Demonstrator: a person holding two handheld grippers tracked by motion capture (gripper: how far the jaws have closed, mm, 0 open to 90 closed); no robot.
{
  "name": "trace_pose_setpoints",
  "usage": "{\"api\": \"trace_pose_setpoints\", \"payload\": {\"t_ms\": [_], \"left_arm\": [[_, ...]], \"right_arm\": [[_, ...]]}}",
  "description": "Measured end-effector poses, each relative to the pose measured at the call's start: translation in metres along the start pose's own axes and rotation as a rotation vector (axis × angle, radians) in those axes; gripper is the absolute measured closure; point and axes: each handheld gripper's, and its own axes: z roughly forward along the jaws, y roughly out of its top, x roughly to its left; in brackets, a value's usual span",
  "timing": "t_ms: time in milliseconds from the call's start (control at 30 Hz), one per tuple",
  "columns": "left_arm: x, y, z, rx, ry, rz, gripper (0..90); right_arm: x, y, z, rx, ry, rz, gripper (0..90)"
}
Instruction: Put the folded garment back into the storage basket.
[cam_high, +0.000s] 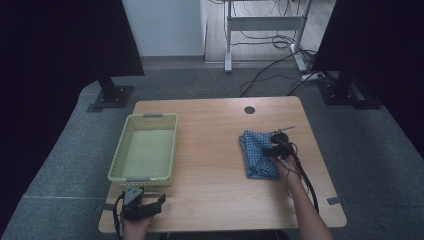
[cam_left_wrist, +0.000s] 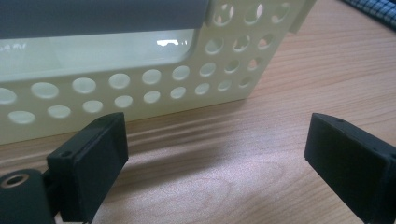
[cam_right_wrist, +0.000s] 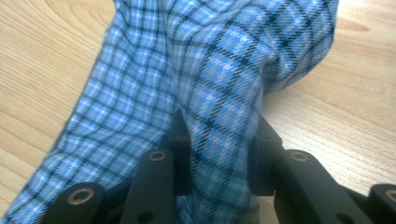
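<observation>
The right claw (cam_right_wrist: 217, 140) has closed on a bunched fold of the blue checked cloth (cam_right_wrist: 205, 70).

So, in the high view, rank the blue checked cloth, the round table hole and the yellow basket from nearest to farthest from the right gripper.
1. Blue checked cloth: pinched in the right gripper.
2. Round table hole: beyond it, near the far edge.
3. Yellow basket: across the table, left side.

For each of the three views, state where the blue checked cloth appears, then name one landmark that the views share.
High view: the blue checked cloth lies right of centre on the wooden table, under the right gripper.
Left gripper view: a corner of it at the top right edge, beyond the basket.
Right gripper view: it covers the middle, bunched between the closed jaws.
Shared landmark: the wooden table.
</observation>
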Motion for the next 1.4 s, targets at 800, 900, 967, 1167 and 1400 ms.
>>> {"api": "trace_pose_setpoints", "payload": {"t_ms": [800, 900, 967, 1167, 1400], "left_arm": [[-0.001, 0.000, 0.000, 0.003, 0.001, 0.000, 6.7], [0.000, -0.001, -0.001, -0.004, 0.004, -0.011, 6.6], [0.000, -0.001, -0.001, -0.005, 0.011, -0.014, 6.5], [0.000, 0.000, 0.000, 0.001, 0.007, -0.007, 6.7], [0.000, 0.000, 0.001, 0.008, 0.004, -0.004, 6.7]], "right_arm": [[0.011, 0.028, -0.087, -0.202, 0.042, 0.043, 70.4], [0.010, 0.033, -0.096, -0.221, 0.037, 0.055, 70.4], [0.011, 0.034, -0.096, -0.220, 0.038, 0.057, 70.4], [0.014, 0.041, -0.099, -0.241, 0.052, 0.069, 70.3], [0.028, 0.053, -0.095, -0.246, 0.066, 0.064, 70.3]]}}
